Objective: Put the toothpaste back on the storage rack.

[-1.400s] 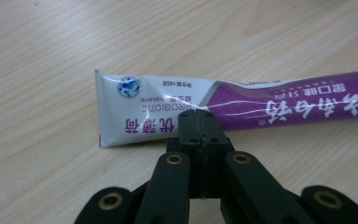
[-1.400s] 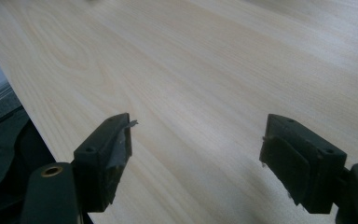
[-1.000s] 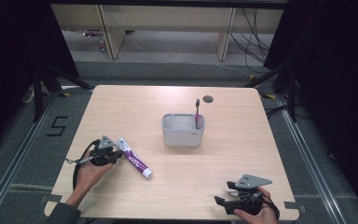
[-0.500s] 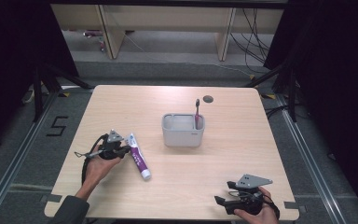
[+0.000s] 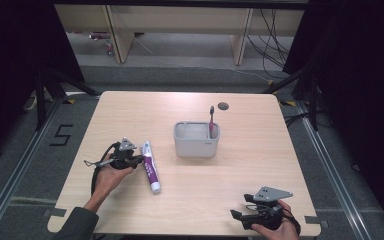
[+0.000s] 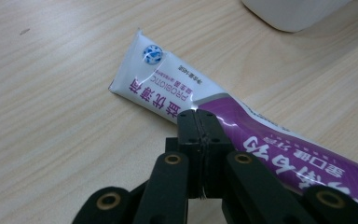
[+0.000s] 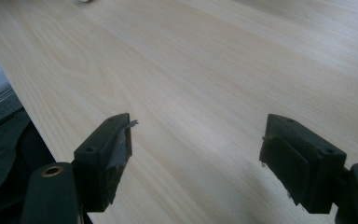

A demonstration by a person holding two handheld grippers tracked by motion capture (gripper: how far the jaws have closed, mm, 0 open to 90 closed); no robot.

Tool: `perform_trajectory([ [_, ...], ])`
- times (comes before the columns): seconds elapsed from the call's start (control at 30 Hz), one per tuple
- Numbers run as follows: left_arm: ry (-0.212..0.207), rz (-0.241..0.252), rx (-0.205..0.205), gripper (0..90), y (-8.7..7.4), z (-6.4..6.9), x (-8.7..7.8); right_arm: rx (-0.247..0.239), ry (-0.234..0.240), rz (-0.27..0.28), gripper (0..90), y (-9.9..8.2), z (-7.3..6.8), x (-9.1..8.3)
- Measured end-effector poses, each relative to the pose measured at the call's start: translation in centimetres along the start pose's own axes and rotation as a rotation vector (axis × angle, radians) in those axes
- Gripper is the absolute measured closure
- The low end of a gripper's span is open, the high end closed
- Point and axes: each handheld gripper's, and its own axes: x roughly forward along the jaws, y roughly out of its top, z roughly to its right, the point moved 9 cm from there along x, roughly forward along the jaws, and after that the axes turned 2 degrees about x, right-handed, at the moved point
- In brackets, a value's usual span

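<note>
Since a second ago my left hand has carried its gripper [image 5: 139, 161] toward two o'clock across the table [image 5: 260, 165], and the toothpaste tube [image 5: 151, 166] has come along with it, ending up a little closer to the grey holder [image 5: 196, 140]. My right hand has stayed where it was.

In the left gripper view my left fingers [image 6: 190, 123] are pressed together, pad against pad, with their tips at the edge of the tube [image 6: 168, 88]. From that angle I cannot be sure whether they nip the tube's edge or merely rest against it. The white flat end of the tube points away from the fingers and its purple part runs off toward four o'clock in that view.

From the high view the tube lies flat on the table at about eight o'clock from the holder, near it but apart, its cap end pointing toward five o'clock. A red toothbrush [image 5: 211, 121] stands upright in the holder's right corner.

My right gripper [image 5: 236, 215] sits near the table's front edge, at five o'clock from the holder and well apart from it. Its fingers [image 7: 109, 154] are spread wide with only bare wood between them.
</note>
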Motion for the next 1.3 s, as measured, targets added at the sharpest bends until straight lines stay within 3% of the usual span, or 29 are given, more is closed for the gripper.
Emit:
perform_trajectory([
  [0.03, -0.002, 0.002, -0.014, 86.1, 0.0, 0.0, -0.1, 0.02, 0.008, -0.005, 24.6, -0.1, -0.1, 0.0],
  [0.13, -0.017, -0.004, -0.037, 84.4, 0.0, -0.1, -0.7, 0.021, 0.002, -0.004, 24.7, -0.1, -0.2, 0.0],
  [0.17, -0.024, -0.002, -0.046, 82.7, 0.0, -0.1, -0.8, 0.0, -0.006, -0.001, 24.6, 0.0, 0.0, 0.0],
  [0.3, -0.074, 0.015, -0.128, 75.8, 0.2, 0.4, -1.2, -0.005, -0.004, 0.003, 24.6, 0.0, 0.0, 0.0],
  [0.4, -0.098, -0.001, -0.189, 64.8, 0.3, 1.0, -1.4, -0.002, 0.001, 0.008, 24.7, 0.1, 0.0, 0.1],
  [0.47, -0.11, 0.001, -0.207, 58.4, 0.4, 1.1, -1.4, -0.004, -0.002, 0.004, 24.6, 0.0, 0.0, 0.1],
  [0.57, -0.114, -0.046, -0.25, 47.0, 0.4, 1.4, -1.3, -0.005, 0.0, 0.005, 24.6, 0.0, -0.1, 0.1],
  [0.77, -0.112, -0.083, -0.285, 35.4, 0.7, 2.0, -0.9, 0.003, 0.011, -0.001, 24.6, -0.1, -0.2, 0.2],
  [0.97, -0.1, -0.121, -0.297, 30.6, 0.9, 2.3, -0.4, -0.003, 0.003, 0.0, 24.6, 0.0, -0.1, 0.1],
  [1.1, -0.091, -0.149, -0.283, 29.2, 1.1, 2.3, 0.0, 0.017, 0.011, -0.006, 24.5, -0.1, -0.4, 0.1],
  [1.3, -0.074, -0.187, -0.271, 28.4, 0.9, 2.4, 0.9, -0.003, 0.002, 0.004, 24.5, 0.0, -0.1, 0.1],
])
